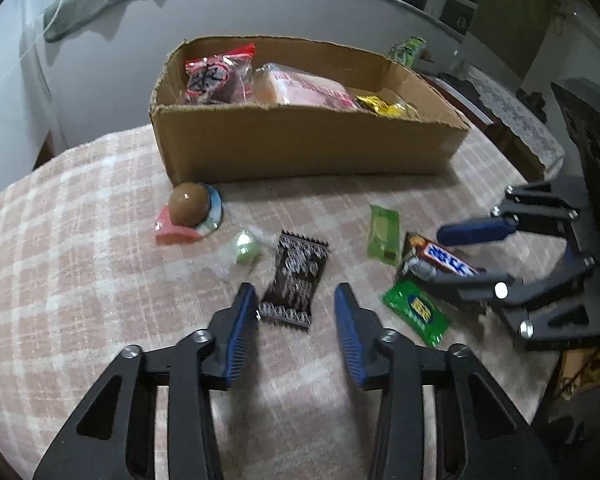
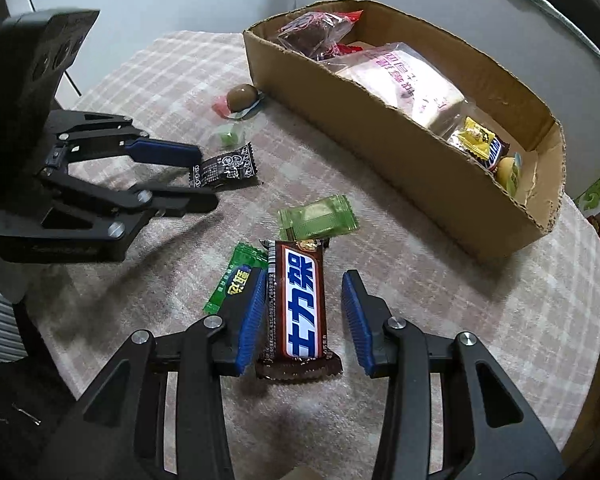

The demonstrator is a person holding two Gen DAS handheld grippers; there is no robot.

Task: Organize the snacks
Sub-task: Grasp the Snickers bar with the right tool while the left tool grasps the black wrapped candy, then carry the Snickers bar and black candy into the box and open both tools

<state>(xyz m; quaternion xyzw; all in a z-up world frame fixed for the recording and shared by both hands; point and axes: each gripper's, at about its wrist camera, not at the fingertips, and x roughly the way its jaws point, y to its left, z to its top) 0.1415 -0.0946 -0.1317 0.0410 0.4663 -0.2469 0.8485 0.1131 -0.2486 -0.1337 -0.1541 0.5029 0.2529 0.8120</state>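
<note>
The right gripper (image 2: pixel 304 312) stands partly open around a brown chocolate bar (image 2: pixel 298 304) with a blue and white label. The bar lies flat on the checked cloth (image 2: pixel 480 320); the left pad is touching its edge, the right pad is apart. The left gripper (image 1: pixel 296 312), also partly open, straddles the near end of a black patterned packet (image 1: pixel 294 280) without pressing it. The cardboard box (image 1: pixel 300 148) with snacks stands farther away.

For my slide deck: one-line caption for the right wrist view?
Right gripper straddles a chocolate bar on the checked cloth, cardboard box of snacks behind.
</note>
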